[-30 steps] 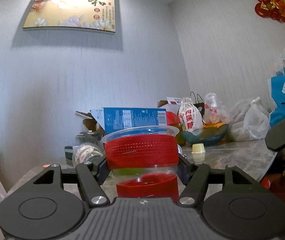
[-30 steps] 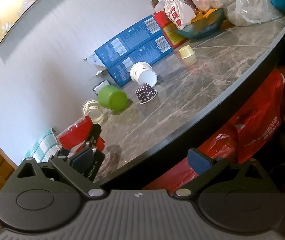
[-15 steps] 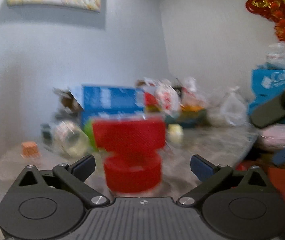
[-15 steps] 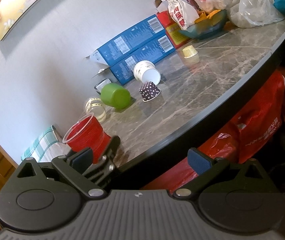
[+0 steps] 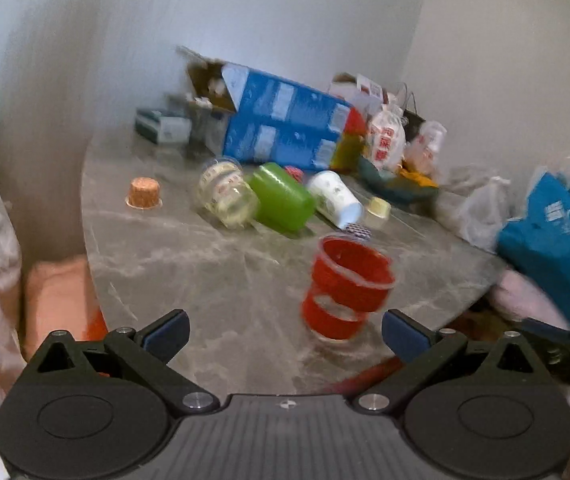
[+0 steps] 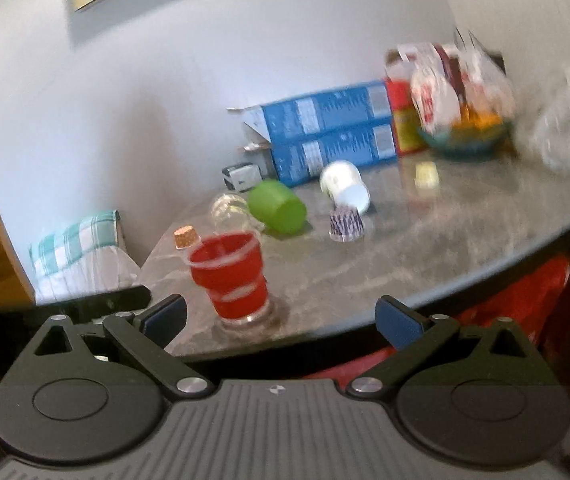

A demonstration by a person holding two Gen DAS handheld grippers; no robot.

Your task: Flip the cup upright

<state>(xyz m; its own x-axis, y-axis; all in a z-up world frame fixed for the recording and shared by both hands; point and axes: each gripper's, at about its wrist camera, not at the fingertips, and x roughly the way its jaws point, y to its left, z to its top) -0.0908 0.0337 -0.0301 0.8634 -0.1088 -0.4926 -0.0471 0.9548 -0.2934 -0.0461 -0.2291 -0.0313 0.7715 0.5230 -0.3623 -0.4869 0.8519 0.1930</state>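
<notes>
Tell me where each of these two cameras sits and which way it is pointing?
Left wrist view: sits on the left tongs, looking across the grey marble table toward the corner; its open black fingers show.
Right wrist view: sits on the right tongs, off the table's edge, facing the wall; its open fingers show.
Shared: the upright red plastic cup, the tipped green cup and the blue cartons.

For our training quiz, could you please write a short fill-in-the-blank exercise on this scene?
1. The red cup stands with its mouth facing ____.
2. The left gripper has its jaws ____.
3. The green cup lies on its ____.
4. The boxes by the wall are ____ in colour.

Missing words: up; open; side; blue
</notes>
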